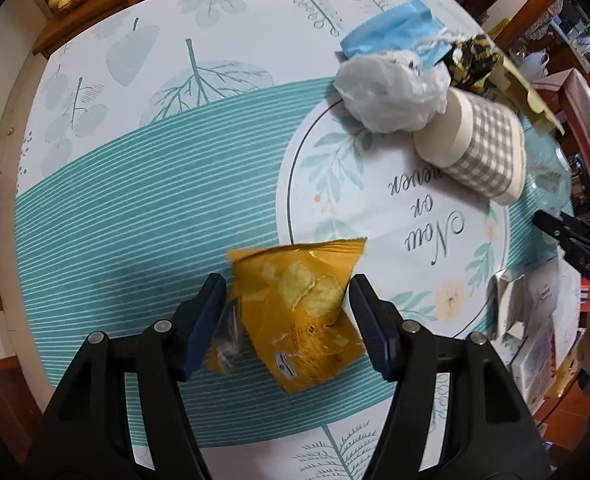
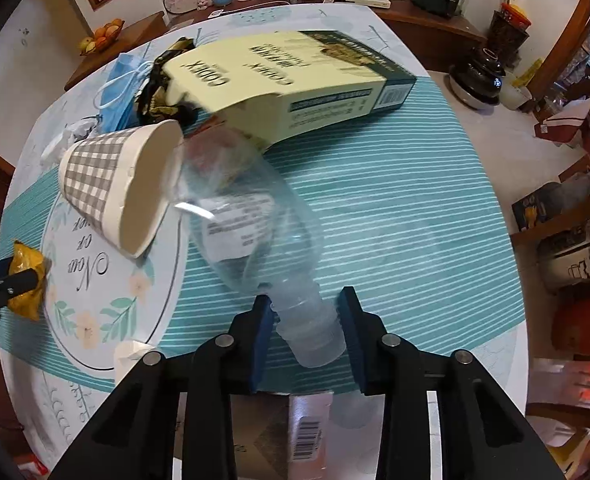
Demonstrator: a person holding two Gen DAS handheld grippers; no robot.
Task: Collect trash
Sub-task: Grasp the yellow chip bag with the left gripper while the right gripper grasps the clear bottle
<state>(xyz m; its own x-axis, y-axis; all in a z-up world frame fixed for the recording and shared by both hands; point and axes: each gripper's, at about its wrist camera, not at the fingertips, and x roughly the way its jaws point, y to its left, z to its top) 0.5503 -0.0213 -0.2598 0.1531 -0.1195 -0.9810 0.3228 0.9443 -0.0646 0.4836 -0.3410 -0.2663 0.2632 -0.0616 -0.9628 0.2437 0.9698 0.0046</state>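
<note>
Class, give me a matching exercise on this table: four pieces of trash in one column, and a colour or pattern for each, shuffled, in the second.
Things:
1. chip bag
2. face mask
3. paper cup
4. plastic bottle

Looks:
A. grey and white checks
B. clear
C. yellow
D. blue

Pairs: 1-C, 2-D, 3-A, 4-B

one chip bag (image 1: 299,312), one paper cup (image 2: 115,192), one plastic bottle (image 2: 255,236), one carton (image 2: 291,84), one face mask (image 1: 391,32), one crumpled white bag (image 1: 387,92).
</note>
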